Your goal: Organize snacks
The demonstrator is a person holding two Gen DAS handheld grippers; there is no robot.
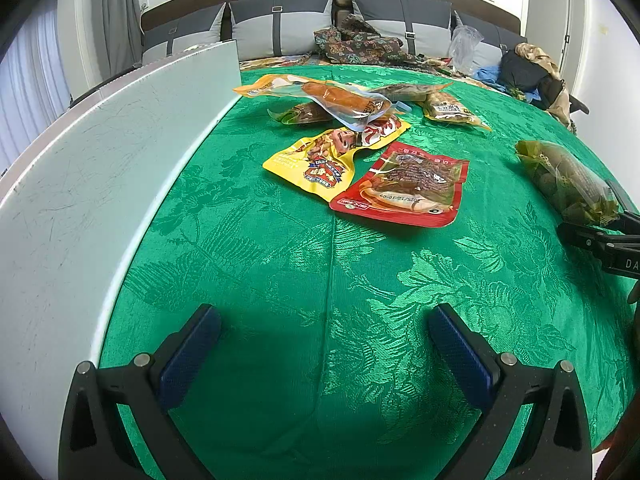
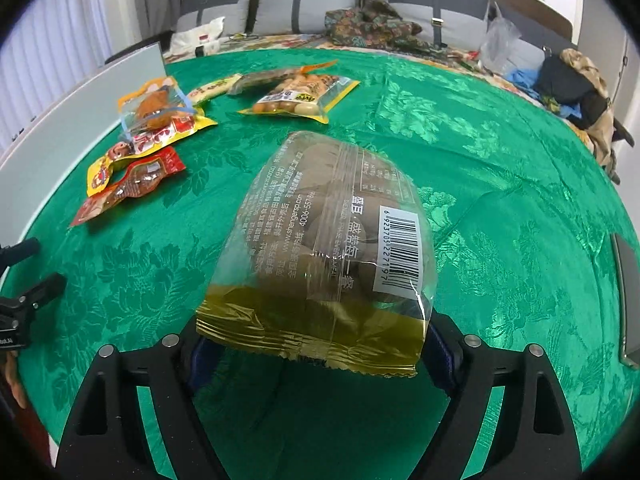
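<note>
Right gripper (image 2: 316,356): jaws spread wide, a clear snack bag (image 2: 332,240) lying between them with its gold-sealed end (image 2: 308,336) nearest the camera; whether the pads touch it cannot be told. Bag: see-through film, brown round pieces inside, white barcode label, printed text, resting on the green table cover (image 2: 500,208).
Left gripper (image 1: 324,344): jaws wide apart, nothing between the blue pads (image 1: 188,352), poised over bare green cloth.
Other snacks, well apart from the clear bag, toward the far left: red packet (image 1: 404,188) touching yellow packet (image 1: 316,160); orange-filled clear packet (image 1: 332,98) on top of the heap behind; yellow-edged packet of pale balls (image 2: 300,98).
Edges: white board (image 1: 88,184) standing along the table's left edge; grey cushions (image 1: 280,24) and heaped clothes (image 1: 360,44) beyond the far edge.
Open room: wide bare cloth at the right and near side.
</note>
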